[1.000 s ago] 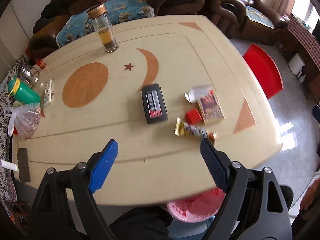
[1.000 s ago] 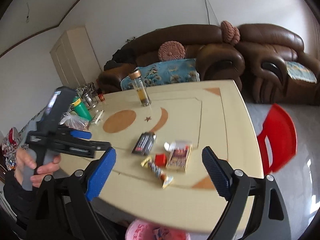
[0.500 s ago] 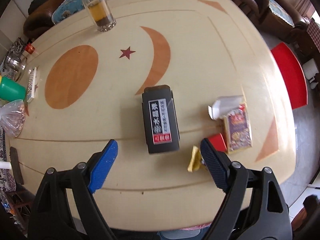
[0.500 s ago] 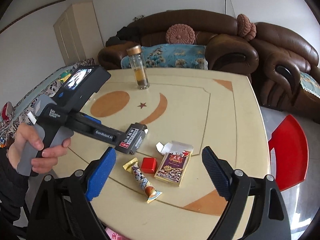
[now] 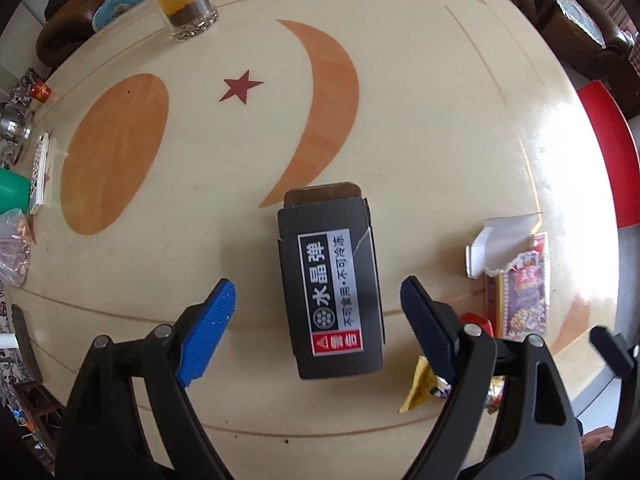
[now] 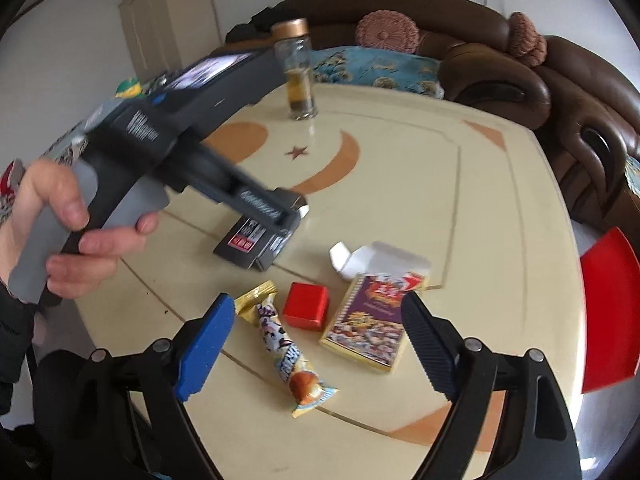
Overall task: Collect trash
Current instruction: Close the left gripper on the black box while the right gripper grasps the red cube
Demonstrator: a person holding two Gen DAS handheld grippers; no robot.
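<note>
On the cream table (image 5: 420, 128) with its orange crescent and red star inlay, we see a black carton (image 5: 332, 284) lying flat, its white label with Chinese print facing up and its far flap open. Our left gripper (image 5: 316, 320) hangs over it with the jaws spread wide, one blue pad on each side of the carton and neither touching it; nothing is held. In the right wrist view the same left gripper (image 6: 280, 236) shows as a dark body held in a bare hand (image 6: 76, 232), its tip down at the black carton (image 6: 250, 242), though motion blur hides whether it touches.

Our right gripper (image 6: 316, 332) is also released and empty, poised above the table edge. Between its fingers lie a candy wrapper (image 6: 286, 344) with gold ends, a small red box (image 6: 306, 306) just beside it, and a purple and gold printed box (image 6: 374, 320) with its white flap open, close to the red box on the far side. All three sit to the right of the black carton.

Farther back stands a glass bottle (image 6: 298, 76) with a gold cap and amber liquid. A red chair (image 6: 608, 312) sits beside the table, and a brown sofa (image 6: 500, 68) lies behind.
</note>
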